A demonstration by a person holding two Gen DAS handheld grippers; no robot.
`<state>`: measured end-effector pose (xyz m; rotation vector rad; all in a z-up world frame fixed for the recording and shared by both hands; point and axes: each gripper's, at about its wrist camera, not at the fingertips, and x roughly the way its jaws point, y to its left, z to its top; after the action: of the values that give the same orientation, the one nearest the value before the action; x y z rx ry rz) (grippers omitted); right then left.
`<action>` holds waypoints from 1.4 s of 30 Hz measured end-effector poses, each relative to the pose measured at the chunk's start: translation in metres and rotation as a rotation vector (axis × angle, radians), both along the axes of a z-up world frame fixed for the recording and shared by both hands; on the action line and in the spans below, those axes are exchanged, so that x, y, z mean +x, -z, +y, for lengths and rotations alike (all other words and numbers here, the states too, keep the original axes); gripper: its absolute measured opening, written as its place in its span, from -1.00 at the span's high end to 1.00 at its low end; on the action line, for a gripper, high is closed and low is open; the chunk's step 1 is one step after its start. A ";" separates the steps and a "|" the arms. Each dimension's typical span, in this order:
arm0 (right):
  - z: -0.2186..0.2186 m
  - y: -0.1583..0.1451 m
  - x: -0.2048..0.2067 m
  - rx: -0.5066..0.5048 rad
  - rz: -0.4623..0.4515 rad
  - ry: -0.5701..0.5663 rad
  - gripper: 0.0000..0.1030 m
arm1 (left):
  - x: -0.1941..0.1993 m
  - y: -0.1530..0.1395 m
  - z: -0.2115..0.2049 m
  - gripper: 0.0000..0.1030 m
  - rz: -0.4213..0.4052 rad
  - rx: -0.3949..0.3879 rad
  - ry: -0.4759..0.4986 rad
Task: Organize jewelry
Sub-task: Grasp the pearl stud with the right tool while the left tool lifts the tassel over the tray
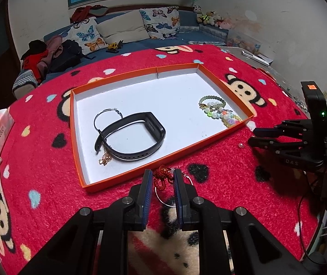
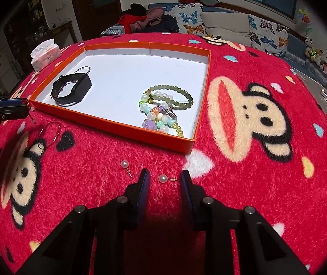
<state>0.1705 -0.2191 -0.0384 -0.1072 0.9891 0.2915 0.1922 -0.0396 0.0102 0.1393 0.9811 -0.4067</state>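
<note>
Lying inside one shallow orange cardboard tray (image 2: 117, 123) on the fuzzy red blanket (image 2: 243, 194): one black rubber watch band (image 2: 71, 90), one thin wire hoop (image 1: 107, 118) and two beaded bracelets (image 2: 163, 107). Two round pearl studs (image 2: 163, 178) rest near its front edge; the right gripper (image 2: 164, 178) straddles one, jaws apart, not pressing. The left gripper (image 1: 163, 178), narrow, pinches a red knotted-cord hoop earring (image 1: 162, 178).

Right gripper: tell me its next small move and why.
Probably close the right gripper on the pearl stud earring, then lift it toward the orange tray. The pearl lies on the red blanket between the two fingers, with gaps on both sides, so nothing is gripped yet. A second pearl stud waits to the left.
</note>
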 end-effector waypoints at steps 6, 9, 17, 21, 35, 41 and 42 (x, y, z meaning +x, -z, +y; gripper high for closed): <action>0.003 0.000 -0.001 -0.020 -0.009 -0.005 0.59 | 0.001 0.001 0.002 0.63 0.003 -0.001 -0.007; 0.004 0.000 -0.003 -0.026 -0.015 -0.007 0.59 | 0.000 0.001 0.004 0.63 0.004 -0.005 -0.011; 0.004 -0.014 -0.009 -0.010 -0.048 -0.018 0.60 | 0.004 -0.009 0.009 0.63 -0.014 -0.021 -0.023; 0.005 -0.026 -0.008 -0.004 -0.083 -0.030 0.60 | 0.012 -0.021 0.013 0.63 -0.036 -0.035 -0.036; 0.010 -0.031 0.033 0.032 -0.108 -0.021 0.59 | 0.087 -0.023 0.018 0.63 -0.013 -0.057 -0.080; 0.011 -0.022 0.039 0.023 -0.091 -0.017 0.59 | 0.103 -0.011 0.010 0.63 0.020 -0.046 -0.068; 0.011 -0.021 0.039 0.024 -0.089 -0.016 0.59 | 0.103 -0.008 0.010 0.62 0.025 -0.042 -0.066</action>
<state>0.2099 -0.2080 -0.0173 -0.1057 0.8966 0.3105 0.2952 -0.0297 0.0186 0.0635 0.9988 -0.3693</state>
